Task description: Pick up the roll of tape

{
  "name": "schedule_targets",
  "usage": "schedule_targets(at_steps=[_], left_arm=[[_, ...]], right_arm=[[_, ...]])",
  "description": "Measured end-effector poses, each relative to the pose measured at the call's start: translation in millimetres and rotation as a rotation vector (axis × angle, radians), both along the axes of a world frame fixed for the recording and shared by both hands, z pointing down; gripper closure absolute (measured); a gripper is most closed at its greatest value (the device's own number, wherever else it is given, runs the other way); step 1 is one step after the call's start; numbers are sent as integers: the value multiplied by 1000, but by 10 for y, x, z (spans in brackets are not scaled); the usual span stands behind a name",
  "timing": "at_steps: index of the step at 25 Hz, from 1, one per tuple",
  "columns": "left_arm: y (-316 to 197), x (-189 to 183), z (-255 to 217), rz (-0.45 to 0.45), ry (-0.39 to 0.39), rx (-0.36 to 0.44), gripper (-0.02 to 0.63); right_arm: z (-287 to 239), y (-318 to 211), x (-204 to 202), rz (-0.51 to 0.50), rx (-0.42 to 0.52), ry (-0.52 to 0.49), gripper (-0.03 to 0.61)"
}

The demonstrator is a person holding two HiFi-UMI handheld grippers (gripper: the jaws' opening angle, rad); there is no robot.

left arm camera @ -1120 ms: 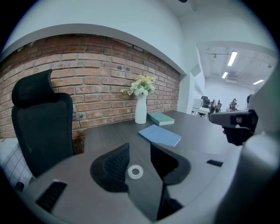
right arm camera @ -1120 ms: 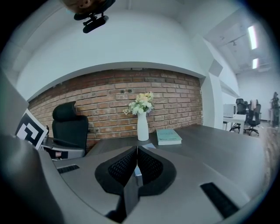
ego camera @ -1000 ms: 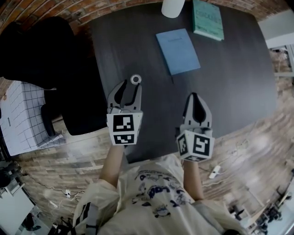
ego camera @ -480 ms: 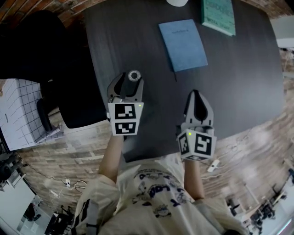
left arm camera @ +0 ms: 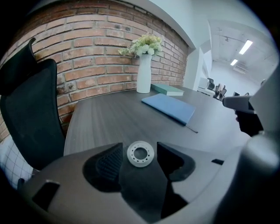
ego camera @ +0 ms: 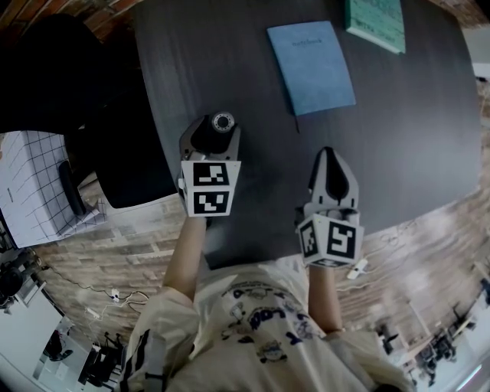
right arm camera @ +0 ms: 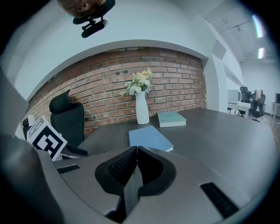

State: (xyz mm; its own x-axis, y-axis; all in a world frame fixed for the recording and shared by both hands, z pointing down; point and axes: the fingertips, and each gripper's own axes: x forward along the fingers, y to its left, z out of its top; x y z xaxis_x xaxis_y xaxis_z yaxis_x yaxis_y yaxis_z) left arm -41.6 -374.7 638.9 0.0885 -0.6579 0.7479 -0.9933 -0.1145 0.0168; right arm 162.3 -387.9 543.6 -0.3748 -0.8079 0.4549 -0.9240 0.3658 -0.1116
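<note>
The roll of tape (ego camera: pixel 223 122) is a small white ring lying flat on the dark table (ego camera: pixel 398 138), near its left edge. In the left gripper view the roll of tape (left arm camera: pixel 140 154) sits just ahead of and between the two fingertips. My left gripper (ego camera: pixel 213 135) points down at it with its jaws opening, and its pads do not press on the roll. My right gripper (ego camera: pixel 329 157) hovers over the table's near edge, well to the right of the tape. In the right gripper view its jaws (right arm camera: pixel 134 151) are shut with nothing in them.
A blue notebook (ego camera: pixel 311 65) lies mid-table with a thin pen (ego camera: pixel 295 122) at its near corner. A teal book (ego camera: pixel 375 23) lies beyond it, and a white vase of flowers (left arm camera: pixel 143 74) stands by the brick wall. A black office chair (ego camera: pixel 61 84) stands left of the table.
Both grippers have sunk toward the table. The left gripper has closed in on the tape and its jaws have spread wider, so the roll now sits between the tips.
</note>
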Motion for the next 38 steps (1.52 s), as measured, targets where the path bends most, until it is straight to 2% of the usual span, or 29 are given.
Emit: schedule_targets(at_steps=[9, 18, 25, 38], left_arm=[[-6, -38, 150, -39, -12, -48, 387], [-3, -37, 147, -49, 7, -45, 393], [19, -23, 123, -40, -12, -40, 413], [121, -167, -514, -49, -9, 104, 413]], right_arm=[[112, -23, 50, 6, -26, 4, 574], [135, -32, 64, 11, -32, 1, 574], [44, 27, 89, 18, -14, 3, 574], [-417, 195, -6, 36, 83, -16, 574]])
